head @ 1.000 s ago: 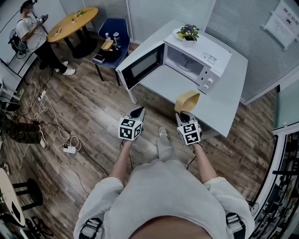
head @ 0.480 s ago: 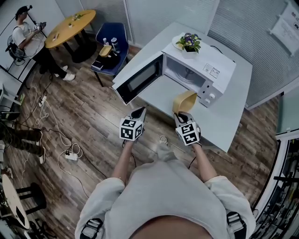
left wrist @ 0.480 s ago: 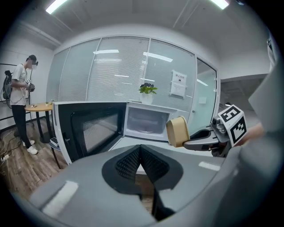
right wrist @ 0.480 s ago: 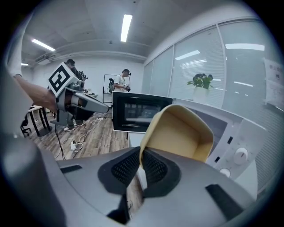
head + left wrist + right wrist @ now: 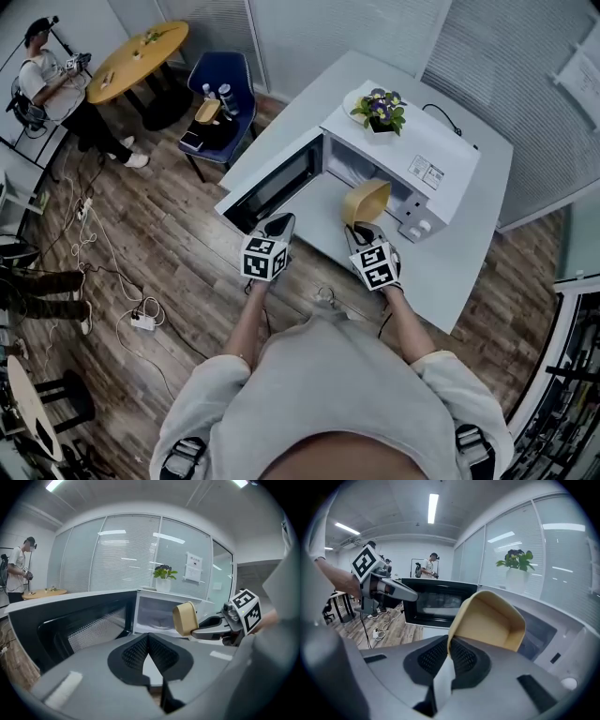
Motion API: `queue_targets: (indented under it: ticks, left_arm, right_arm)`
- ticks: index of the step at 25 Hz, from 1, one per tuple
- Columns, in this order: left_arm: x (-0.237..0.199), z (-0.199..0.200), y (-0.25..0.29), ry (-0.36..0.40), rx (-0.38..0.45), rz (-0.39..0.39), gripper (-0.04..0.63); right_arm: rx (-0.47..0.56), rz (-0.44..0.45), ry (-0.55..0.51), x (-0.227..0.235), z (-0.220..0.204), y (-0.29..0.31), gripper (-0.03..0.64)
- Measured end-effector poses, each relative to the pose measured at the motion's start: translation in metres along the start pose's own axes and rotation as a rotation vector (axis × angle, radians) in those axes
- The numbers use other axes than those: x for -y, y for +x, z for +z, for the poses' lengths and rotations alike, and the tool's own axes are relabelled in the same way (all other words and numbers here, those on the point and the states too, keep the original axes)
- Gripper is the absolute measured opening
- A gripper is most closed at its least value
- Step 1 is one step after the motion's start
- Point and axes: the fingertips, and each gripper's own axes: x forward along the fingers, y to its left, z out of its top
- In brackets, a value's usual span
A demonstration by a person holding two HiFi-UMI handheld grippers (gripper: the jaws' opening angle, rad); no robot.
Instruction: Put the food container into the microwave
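Pale office table [image 5: 459, 258] bearing microwave [image 5: 412, 155] with door [image 5: 272, 187] swung open; mid-carry, right gripper [image 5: 360, 229] clamped on rim of tan food container [image 5: 366, 202] just before cavity, left gripper [image 5: 281, 226] closed, empty; next, probably forward into cavity, then release.

We see a grey table [image 5: 461, 255] | microwave [image 5: 412, 161] toward its far edge, door open | black cable [image 5: 442, 113] behind it
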Motion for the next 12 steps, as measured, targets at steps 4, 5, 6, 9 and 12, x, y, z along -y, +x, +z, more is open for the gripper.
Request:
queue_targets:
  ticks: [4,5,6,9,12]
  left_arm:
    - [-0.008,0.013,0.022,0.002,-0.004,-0.001,0.011]
    - [-0.009,0.016,0.027,0.003,-0.005,-0.002,0.011]
    - [-0.009,0.018,0.033,0.004,-0.005,-0.003,0.011]
    - [-0.01,0.026,0.051,0.008,-0.004,-0.009,0.011]
    - [-0.009,0.033,0.064,0.015,-0.009,-0.017,0.011]
  right_arm:
    - [-0.006,0.008,-0.01,0.019,0.006,0.015,0.026]
    - [-0.009,0.011,-0.015,0.024,0.006,0.018,0.026]
    - [-0.014,0.014,-0.023,0.028,0.005,0.021,0.026]
    - [-0.014,0.022,-0.04,0.04,0.007,0.03,0.026]
    - [-0.009,0.035,-0.028,0.045,0.009,0.037,0.026]
